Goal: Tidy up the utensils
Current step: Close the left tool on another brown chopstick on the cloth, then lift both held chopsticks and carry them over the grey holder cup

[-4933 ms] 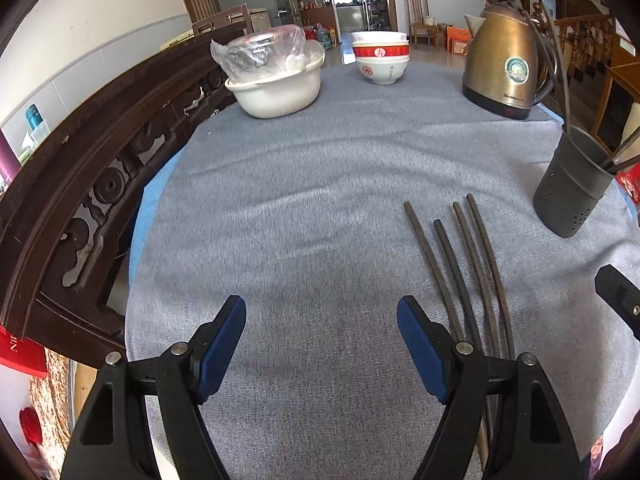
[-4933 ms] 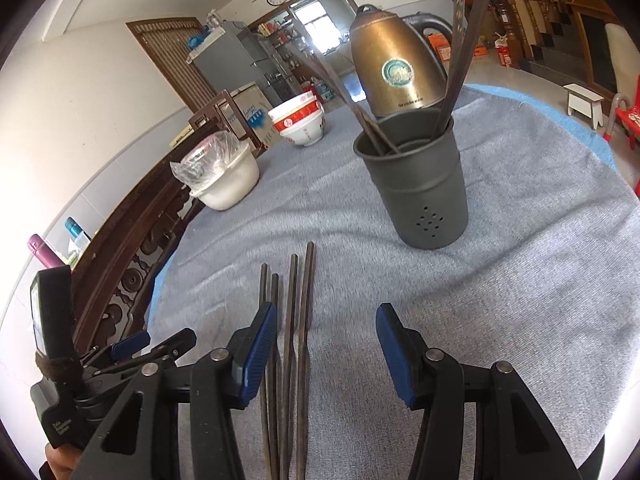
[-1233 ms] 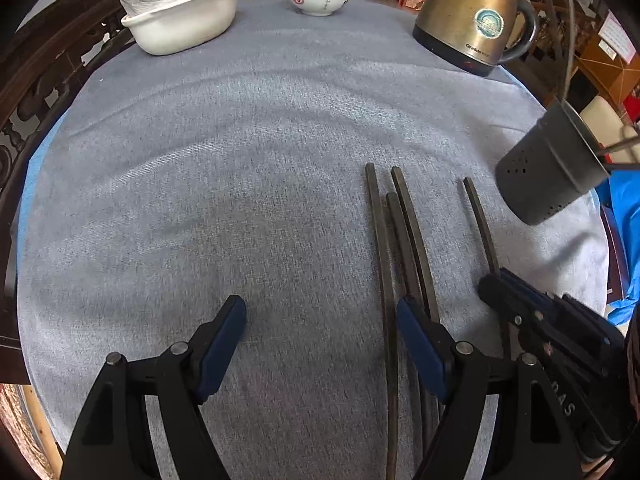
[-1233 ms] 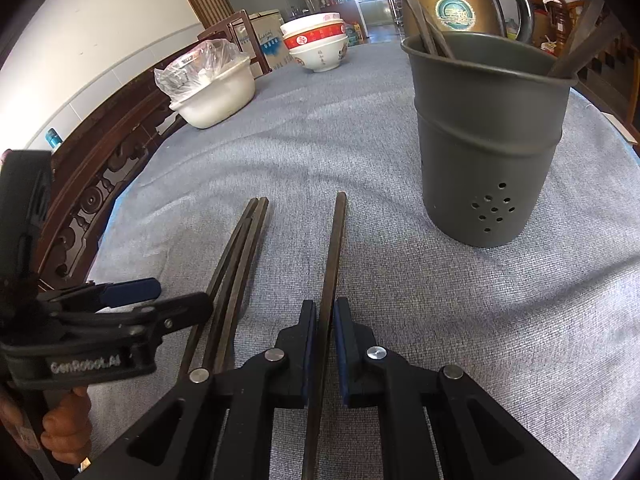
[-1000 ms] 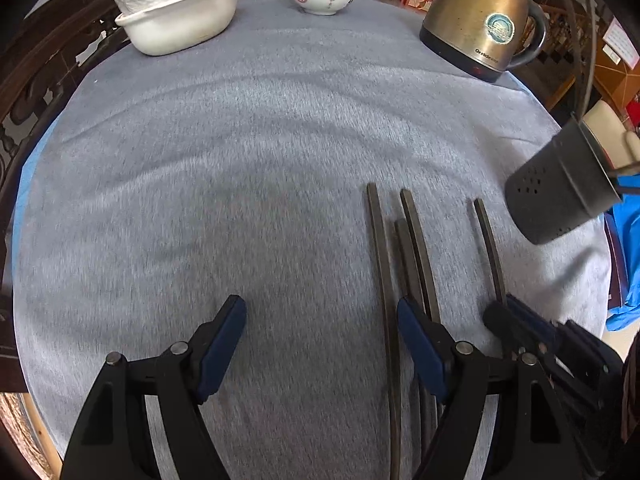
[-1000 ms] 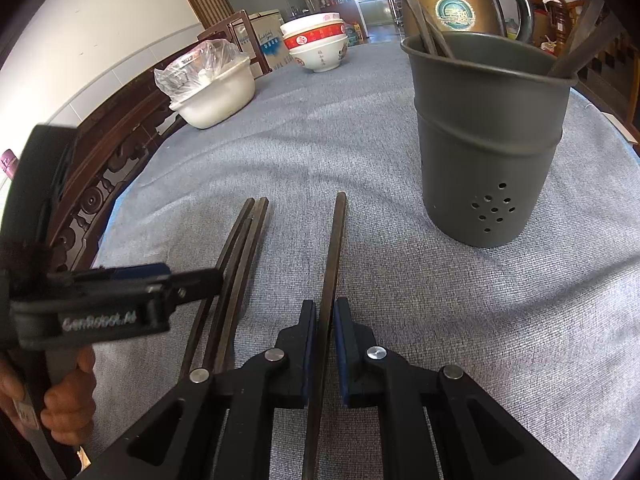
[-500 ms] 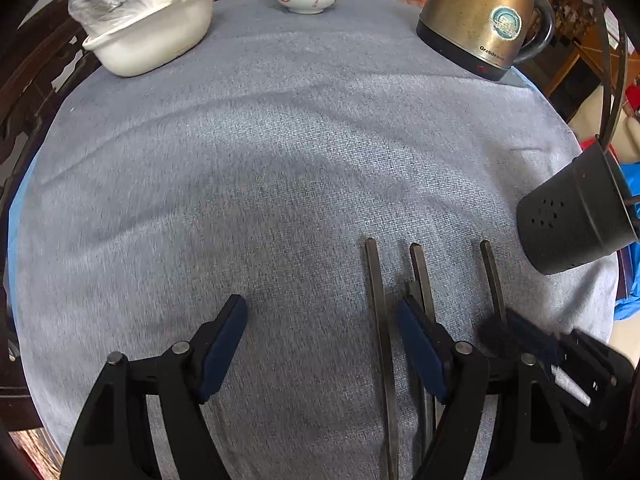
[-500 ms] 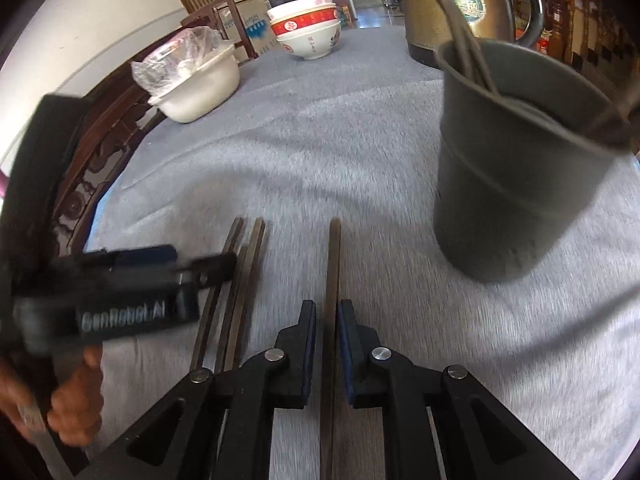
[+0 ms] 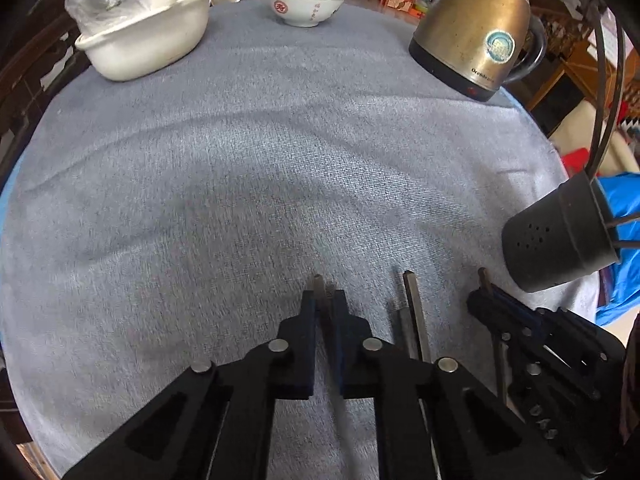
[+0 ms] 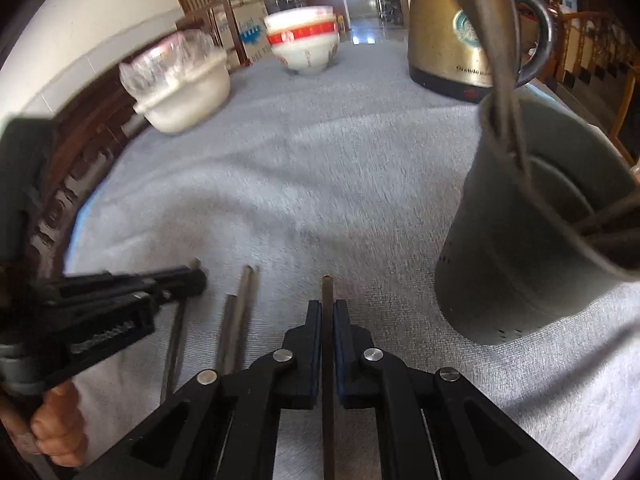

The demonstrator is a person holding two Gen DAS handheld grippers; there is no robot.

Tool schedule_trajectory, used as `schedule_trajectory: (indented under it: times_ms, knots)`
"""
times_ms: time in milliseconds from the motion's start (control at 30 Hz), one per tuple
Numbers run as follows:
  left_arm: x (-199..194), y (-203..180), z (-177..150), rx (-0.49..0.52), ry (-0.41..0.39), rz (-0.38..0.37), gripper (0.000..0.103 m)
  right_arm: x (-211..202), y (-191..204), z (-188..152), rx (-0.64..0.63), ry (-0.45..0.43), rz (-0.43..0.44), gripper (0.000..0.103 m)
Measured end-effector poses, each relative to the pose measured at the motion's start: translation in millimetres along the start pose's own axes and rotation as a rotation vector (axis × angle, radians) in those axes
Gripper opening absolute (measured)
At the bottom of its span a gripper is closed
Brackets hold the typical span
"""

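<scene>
From the left wrist camera, the left gripper (image 9: 323, 300) has just snapped closed and now pinches the tip end of one dark chopstick (image 9: 318, 282), gripped near its far end so it can be swung upright for dropping in. The landmark is the grey perforated utensil holder (image 9: 556, 236), standing at the right edge of the grey tablecloth (image 9: 248, 152). Two loose chopsticks (image 9: 412, 308) lie between the gripped one and the holder. The right gripper (image 9: 486, 300) sits just beside the holder's base, clamped on a fourth chopstick (image 9: 483, 276).

From the right wrist camera, the right gripper (image 10: 327, 312) is closed hard on its own chopstick (image 10: 327, 292), whose shaft runs back between the pads; the holder (image 10: 532, 240) is close on the right, already carrying several chopsticks, so the carry looks short. The two unclaimed chopsticks (image 10: 240, 300) lie further from the holder, and the left gripper (image 10: 188, 278) beyond them, farthest off.
</scene>
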State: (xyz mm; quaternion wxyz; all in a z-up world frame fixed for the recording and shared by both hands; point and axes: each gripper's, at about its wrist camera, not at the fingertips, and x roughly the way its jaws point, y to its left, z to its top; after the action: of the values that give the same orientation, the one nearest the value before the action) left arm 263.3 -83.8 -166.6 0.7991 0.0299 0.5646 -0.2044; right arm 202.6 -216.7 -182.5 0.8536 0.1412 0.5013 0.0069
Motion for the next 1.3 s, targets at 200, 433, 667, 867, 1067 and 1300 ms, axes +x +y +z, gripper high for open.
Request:
schedule_trajectory:
  times_ms: [200, 433, 667, 867, 1067, 1300]
  knots:
    - [-46, -3, -10, -0.021, -0.098, 0.014, 0.006, -48, 2, 6, -0.009, -0.118, 0.045, 0.006]
    - [-102, -25, -19, 0.017, -0.227, 0.064, 0.006, -105, 9, 3, -0.002, -0.246, 0.104, 0.006]
    - [-141, -47, -33, 0.047, -0.335, 0.123, 0.005, -144, 8, -4, 0.02, -0.325, 0.135, 0.006]
    - [-170, -60, -43, 0.069, -0.4, 0.148, 0.005, -165, 7, -11, 0.029, -0.369, 0.146, 0.006]
    - [-169, -46, -39, 0.054, -0.359, 0.108, 0.005, -182, 0, -18, 0.039, -0.394, 0.15, 0.006]
    - [-116, 17, -11, -0.048, -0.137, 0.085, 0.008, -197, -17, -23, 0.08, -0.422, 0.18, 0.006]
